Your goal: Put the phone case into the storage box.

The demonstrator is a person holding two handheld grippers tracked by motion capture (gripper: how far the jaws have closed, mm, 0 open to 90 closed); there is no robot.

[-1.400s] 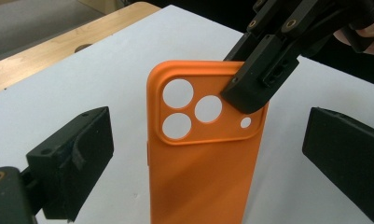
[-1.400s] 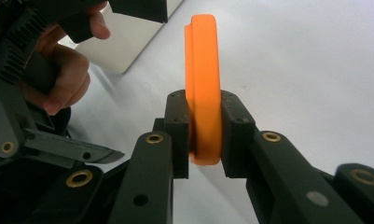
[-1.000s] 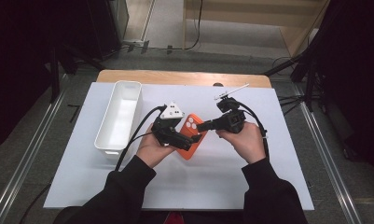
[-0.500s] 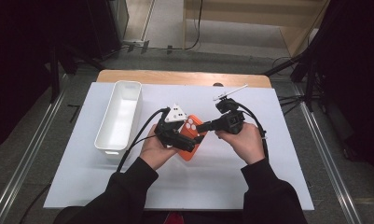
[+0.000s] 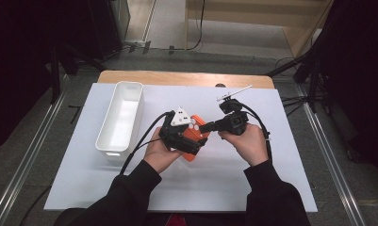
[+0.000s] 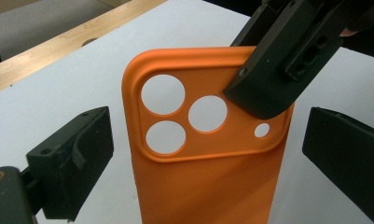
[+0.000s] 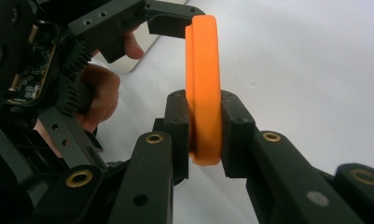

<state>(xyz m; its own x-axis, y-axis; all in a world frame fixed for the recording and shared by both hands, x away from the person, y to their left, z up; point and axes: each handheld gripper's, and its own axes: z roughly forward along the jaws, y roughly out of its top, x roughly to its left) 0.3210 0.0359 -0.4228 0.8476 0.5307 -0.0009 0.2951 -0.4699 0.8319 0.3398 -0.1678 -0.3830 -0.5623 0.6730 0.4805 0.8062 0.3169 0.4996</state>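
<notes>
Orange case (image 6: 208,158): clamped edge-on by right gripper (image 7: 204,135); flanked by 2 wide-set jaws of left gripper (image 6: 208,163), untouched. White bin (image 5: 120,117): apart.

Lab: white-covered table (image 5: 271,188), tripod legs (image 5: 290,66), floor cables (image 5: 196,28).

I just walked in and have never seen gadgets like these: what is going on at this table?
A person at a white-covered table holds a two-jaw gripper in each hand. The right gripper is clamped on the edge of an orange phone case, near its camera holes, holding it up off the table. The left gripper has its jaws open on either side of the case, not touching it. A white bin stands to the left, apart from the hands.
</notes>
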